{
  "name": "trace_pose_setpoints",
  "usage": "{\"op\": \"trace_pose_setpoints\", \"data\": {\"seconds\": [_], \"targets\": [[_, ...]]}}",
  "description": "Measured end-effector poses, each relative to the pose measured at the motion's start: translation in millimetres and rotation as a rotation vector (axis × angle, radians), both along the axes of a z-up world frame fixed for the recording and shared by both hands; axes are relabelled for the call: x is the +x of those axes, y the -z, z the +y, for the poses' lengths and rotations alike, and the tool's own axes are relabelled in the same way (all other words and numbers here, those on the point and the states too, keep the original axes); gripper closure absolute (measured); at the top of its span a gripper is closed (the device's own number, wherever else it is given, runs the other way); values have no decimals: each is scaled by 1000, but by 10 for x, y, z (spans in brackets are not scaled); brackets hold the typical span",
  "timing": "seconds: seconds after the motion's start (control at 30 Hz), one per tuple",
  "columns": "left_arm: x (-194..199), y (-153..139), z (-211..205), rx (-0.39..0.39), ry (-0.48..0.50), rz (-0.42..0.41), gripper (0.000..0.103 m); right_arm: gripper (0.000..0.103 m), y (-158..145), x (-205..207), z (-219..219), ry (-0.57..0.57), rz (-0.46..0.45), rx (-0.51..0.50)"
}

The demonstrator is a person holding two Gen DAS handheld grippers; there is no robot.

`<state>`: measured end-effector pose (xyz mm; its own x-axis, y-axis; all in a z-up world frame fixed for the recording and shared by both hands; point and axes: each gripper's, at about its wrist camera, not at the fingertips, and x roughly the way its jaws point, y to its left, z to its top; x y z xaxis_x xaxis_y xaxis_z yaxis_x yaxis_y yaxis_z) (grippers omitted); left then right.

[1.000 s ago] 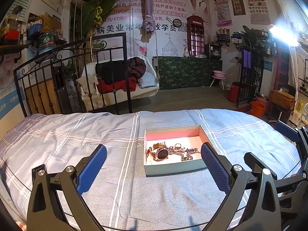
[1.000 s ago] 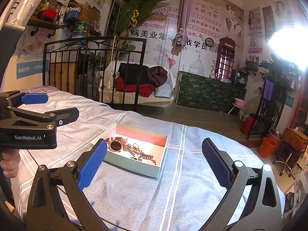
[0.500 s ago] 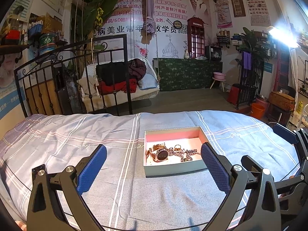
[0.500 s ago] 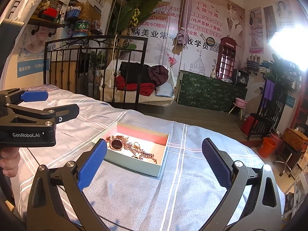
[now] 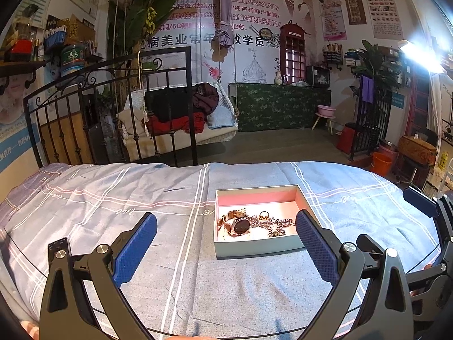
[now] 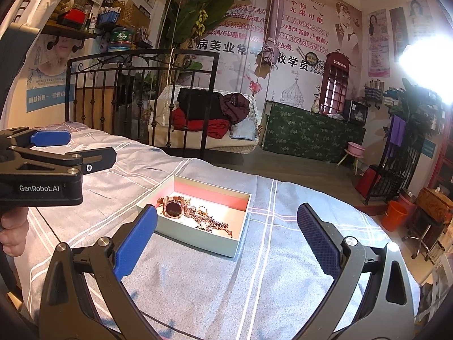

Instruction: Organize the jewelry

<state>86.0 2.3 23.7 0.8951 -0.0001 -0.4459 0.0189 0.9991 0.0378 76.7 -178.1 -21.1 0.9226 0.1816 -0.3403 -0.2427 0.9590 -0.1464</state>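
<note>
Barely anything has shifted over the last second: the open box [image 5: 256, 245] sits where it did on the bed [image 5: 113, 198], only a touch nearer and more central in both wrist views, which suggests the two tools are easing in toward it. The left gripper [image 5: 225, 226] hovers over the bedspread with its jaws wide apart and empty, the box lying just beyond them toward the right pad. The right gripper [image 6: 226, 221] is likewise spread open and holds nothing, with the box between and slightly beyond its pads, nearer the left one.

Inside the box the jewelry is heaped together: a watch [image 5: 239, 225] with a dark round face on the left, a tangle of chain [image 5: 276, 223] running to the right, and a small ring [image 5: 264, 214] just behind the chain. None of it looks sorted.

Judging from this, the task is at its very start, in the approach. The tangled chain may drag its neighbours along when one piece is lifted.
</note>
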Motion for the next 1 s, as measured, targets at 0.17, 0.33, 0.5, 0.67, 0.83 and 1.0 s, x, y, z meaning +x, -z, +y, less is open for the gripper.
{"op": "trace_pose_setpoints", "data": {"seconds": [0.17,0.33,0.5,0.67,0.83,1.0], "targets": [[4,10,-4,-1,3,4,6,6,2,-7,3,-1,-1,-3],[5,8,-7,-2,2,5,6,6,5,-10,4,-3,0,-3],[1,21,-14,4,7,10,6,6,-3,-8,3,-7,-1,-7],[8,36,-14,-2,23,20,6,6,-3,-8,4,-7,0,-7],[-20,27,2,-26,35,16,6,6,-3,-7,4,-7,0,-7],[-11,30,12,-12,2,17,6,6,-3,-11,9,-9,1,-10]]}}
